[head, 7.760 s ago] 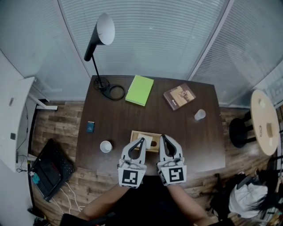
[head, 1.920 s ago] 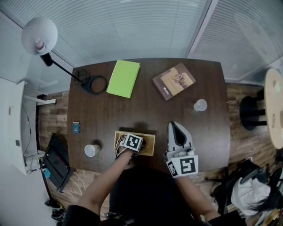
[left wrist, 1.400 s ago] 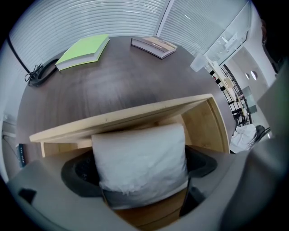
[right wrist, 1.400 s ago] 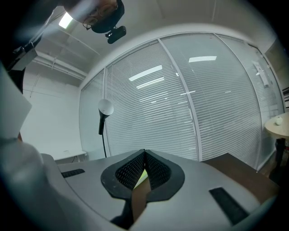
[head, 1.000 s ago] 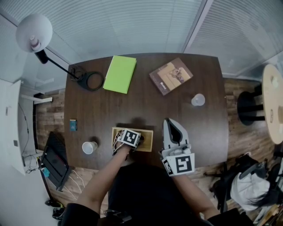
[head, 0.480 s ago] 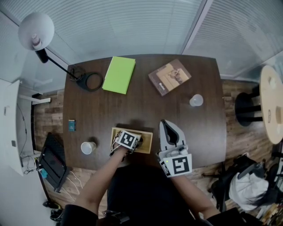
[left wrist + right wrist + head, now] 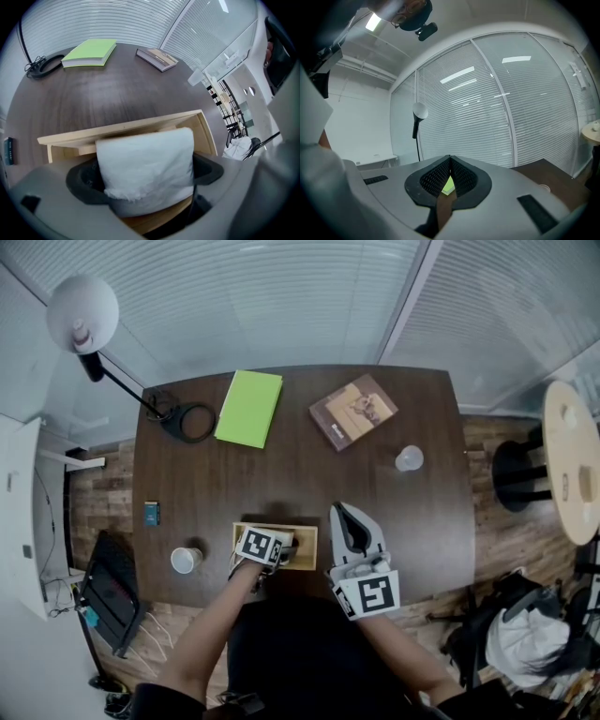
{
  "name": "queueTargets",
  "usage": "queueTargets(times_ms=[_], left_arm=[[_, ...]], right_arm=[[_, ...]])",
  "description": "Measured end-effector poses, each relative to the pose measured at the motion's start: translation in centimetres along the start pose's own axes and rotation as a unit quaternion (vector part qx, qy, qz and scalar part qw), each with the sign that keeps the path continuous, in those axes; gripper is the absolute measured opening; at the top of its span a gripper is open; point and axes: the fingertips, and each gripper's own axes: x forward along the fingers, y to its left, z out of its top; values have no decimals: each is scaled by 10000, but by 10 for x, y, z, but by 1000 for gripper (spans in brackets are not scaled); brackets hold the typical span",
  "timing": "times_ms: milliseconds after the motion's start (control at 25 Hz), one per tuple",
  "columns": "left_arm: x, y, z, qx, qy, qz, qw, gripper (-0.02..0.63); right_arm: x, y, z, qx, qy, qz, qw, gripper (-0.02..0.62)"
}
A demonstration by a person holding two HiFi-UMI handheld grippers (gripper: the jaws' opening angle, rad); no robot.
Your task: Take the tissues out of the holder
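Tissues [image 7: 145, 161]: white folded stack, seated in wooden holder [image 7: 306, 532] at near-centre edge of table [image 7: 412, 512]; long axis 9-to-3 o'clock, same as holder. Left gripper [image 7: 271, 551]: tipped down into holder, jaws spread wide, pads against the stack's two short ends, stack square ahead at 12 o'clock and filling the span; nearer hand, judged gripped and ready for a straight lift clear of the far wall. Right gripper [image 7: 340, 513]: jaws closed together, nothing held, parked just at 3 o'clock of holder, aimed up toward window blinds. Against earliest frame: both grippers then side by side at holder's near edge; now left sunk into holder, right drawn aside.
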Motion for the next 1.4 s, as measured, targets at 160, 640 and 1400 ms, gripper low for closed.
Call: queueTargets(times_ms=[160, 640, 1400], left_arm=[[-7, -2, 6, -40, -225, -46, 9997, 518], [-33, -8, 8, -254, -754, -129, 9967, 518], [-105, -20, 6, -135, -1869, -830, 9788, 517]], right_arm=[[-2, 7, 4, -33, -49, 63, 10000, 9], [-4, 34, 1, -18, -39, 285, 9996, 9], [-8, 116, 21, -482, -21, 137, 9987, 9]])
